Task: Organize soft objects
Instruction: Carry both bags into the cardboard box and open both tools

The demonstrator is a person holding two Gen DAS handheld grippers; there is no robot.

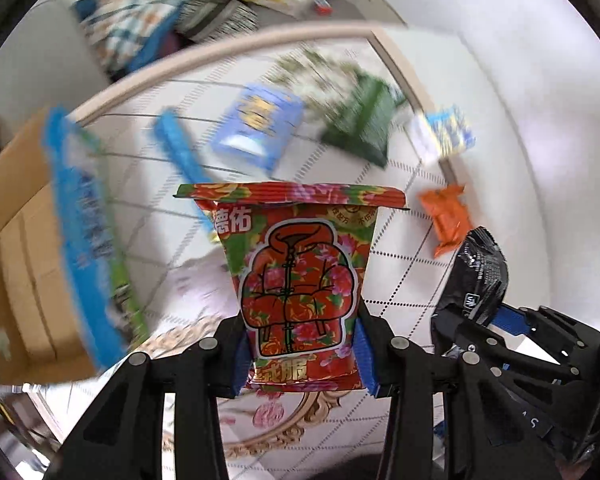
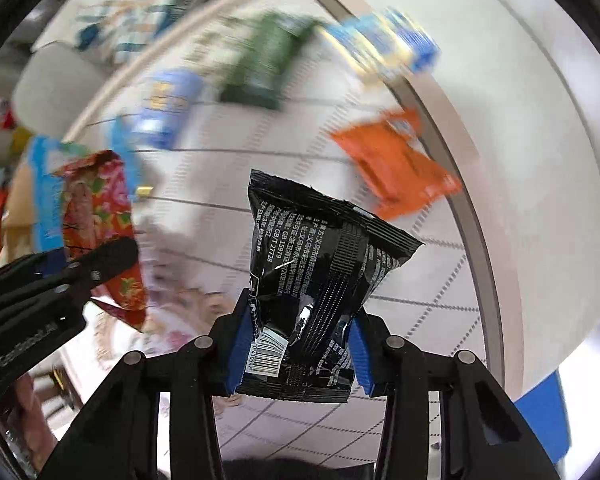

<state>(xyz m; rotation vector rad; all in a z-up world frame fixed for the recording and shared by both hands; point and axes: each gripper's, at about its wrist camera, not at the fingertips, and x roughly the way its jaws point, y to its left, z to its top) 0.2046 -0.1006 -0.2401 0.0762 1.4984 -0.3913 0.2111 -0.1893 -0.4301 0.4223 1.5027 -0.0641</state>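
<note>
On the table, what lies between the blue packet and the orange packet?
A dark green packet lies between the blue packet and the orange packet, clearest in the right wrist view, though blurred.

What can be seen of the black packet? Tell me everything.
The black packet is a glossy, crinkled plastic pouch with crimped, serrated end seals, small white print and a barcode sticker near its lower left corner. The right gripper is shut on its lower part, a blue pad pressing each side, so it stands roughly upright, tilted slightly, lifted clear of the table. Only the pads touch it.
</note>
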